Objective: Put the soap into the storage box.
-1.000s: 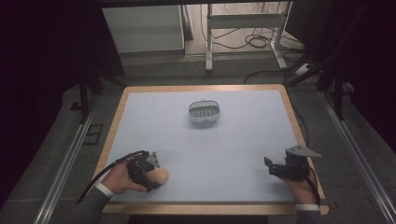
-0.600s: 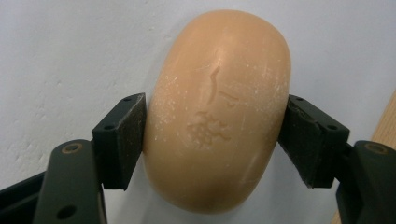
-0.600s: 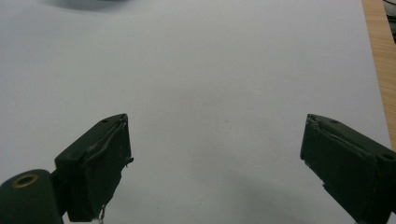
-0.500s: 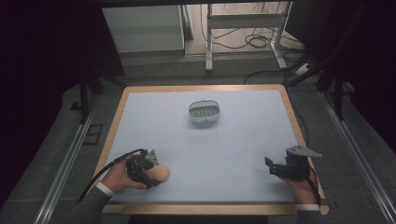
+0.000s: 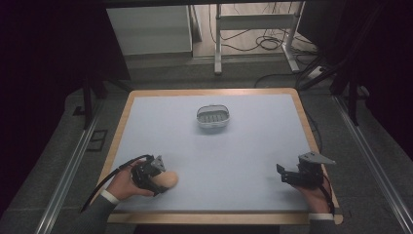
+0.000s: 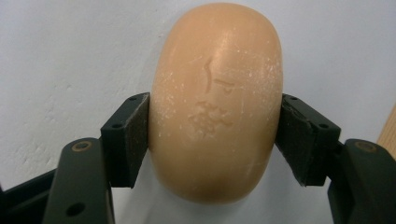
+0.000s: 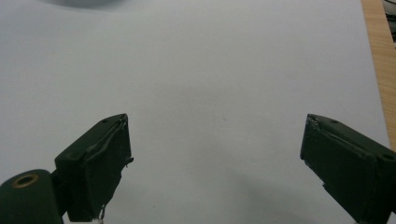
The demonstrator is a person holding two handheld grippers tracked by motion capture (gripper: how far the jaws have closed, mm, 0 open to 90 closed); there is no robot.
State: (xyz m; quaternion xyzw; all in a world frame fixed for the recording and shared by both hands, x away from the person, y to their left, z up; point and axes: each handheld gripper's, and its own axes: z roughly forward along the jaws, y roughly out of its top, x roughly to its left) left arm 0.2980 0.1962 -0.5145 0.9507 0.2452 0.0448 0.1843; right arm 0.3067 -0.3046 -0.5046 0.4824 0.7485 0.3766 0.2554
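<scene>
Left tool (image 5: 157, 171) jaws closing in over last second, now pressing both flanks of tan soap bar (image 5: 166, 180); hands not shifting. Soap lying on worktop (image 5: 243, 161) at lower left of high view. Right tool (image 5: 285, 174) sitting lower right, jaws gaping wide, holding nothing. Small grey basket dish (image 5: 213, 117) sitting upper centre, well apart, bare surface lying between. Left gripper view showing pads (image 6: 133, 135) touching soap (image 6: 217, 100), stamped mark on face. Right gripper view showing wooden edge (image 7: 379, 60) at right.
</scene>
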